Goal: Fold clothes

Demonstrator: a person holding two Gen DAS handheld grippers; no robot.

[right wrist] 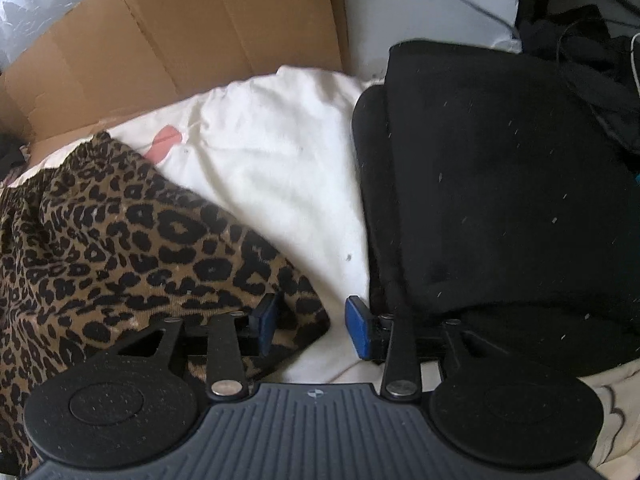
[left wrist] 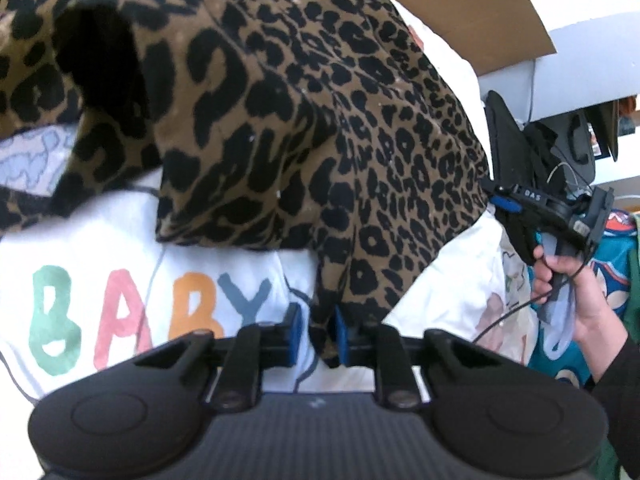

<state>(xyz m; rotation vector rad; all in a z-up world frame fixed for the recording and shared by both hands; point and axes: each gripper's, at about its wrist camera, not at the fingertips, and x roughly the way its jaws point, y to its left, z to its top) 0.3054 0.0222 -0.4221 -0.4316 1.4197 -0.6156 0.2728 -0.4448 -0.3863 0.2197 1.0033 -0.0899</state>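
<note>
I am holding my left claw narrow, with a tip of the leopard garment hanging down between its blue pads. The cloth is lying against the right pad, but a gap is showing beside the left one, so I cannot tell whether I am truly pinching it. The garment is draping up and away from there, bunched, with a dark sleeve-like opening at upper left, over a white cloth printed BABY.

To do this well, I am judging that I should be closing on the hem itself, not a loose fold, and checking the grip before pulling.

Moving right, my right claw is standing about half open. The garment's corner is lying between its pads, close to the left pad and clear of the right, so nothing is being held there. In the left view, my hand is gripping that claw's handle just beyond the garment's right edge.

I am thinking the right claw needs to be sliding further over that corner before shutting, taking only leopard cloth and none of the white beneath. Then both claws should be lifting evenly to spread the garment flat.

Further right, a black folded garment is lying just beside; I should be keeping clear of it. A cardboard box is standing behind.
</note>
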